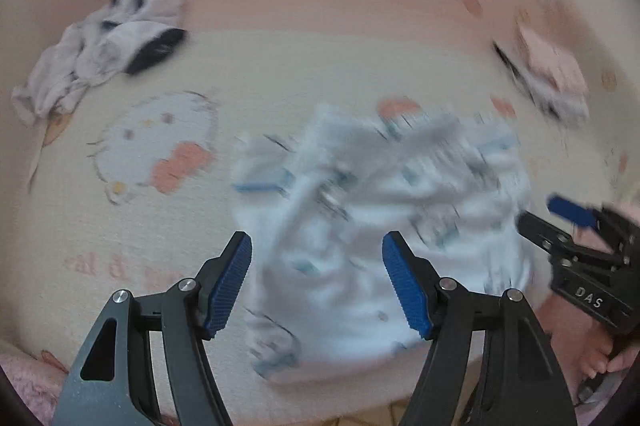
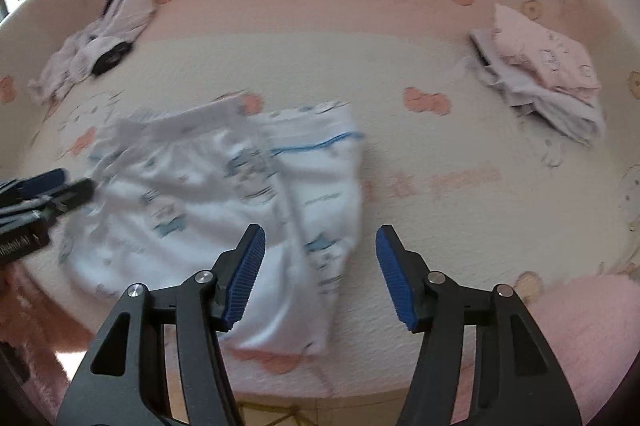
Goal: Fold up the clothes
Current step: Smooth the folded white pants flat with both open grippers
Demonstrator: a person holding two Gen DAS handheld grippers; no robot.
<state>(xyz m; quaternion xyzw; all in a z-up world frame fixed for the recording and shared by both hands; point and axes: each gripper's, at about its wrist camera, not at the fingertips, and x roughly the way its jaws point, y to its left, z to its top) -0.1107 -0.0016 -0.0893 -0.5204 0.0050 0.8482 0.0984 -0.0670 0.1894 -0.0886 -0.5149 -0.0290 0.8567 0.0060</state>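
White garment (image 2: pixel 224 210) crumpled, long axis left–right

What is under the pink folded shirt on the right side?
The pink folded shirt sits on top of a stack of folded pale clothes, lying on the cartoon-cat blanket. How many pieces are stacked is hidden; only their edges show.

A bed (image 2: pixel 460 154) under a pink-and-cream cartoon-cat blanket carries three lots of clothing: a white printed garment (image 2: pixel 224 210) rumpled at centre, a crumpled white-and-black heap (image 2: pixel 96 46) at 10 o'clock, and a folded stack (image 2: pixel 544 74) with a pink piece on top at 2 o'clock, all well apart.
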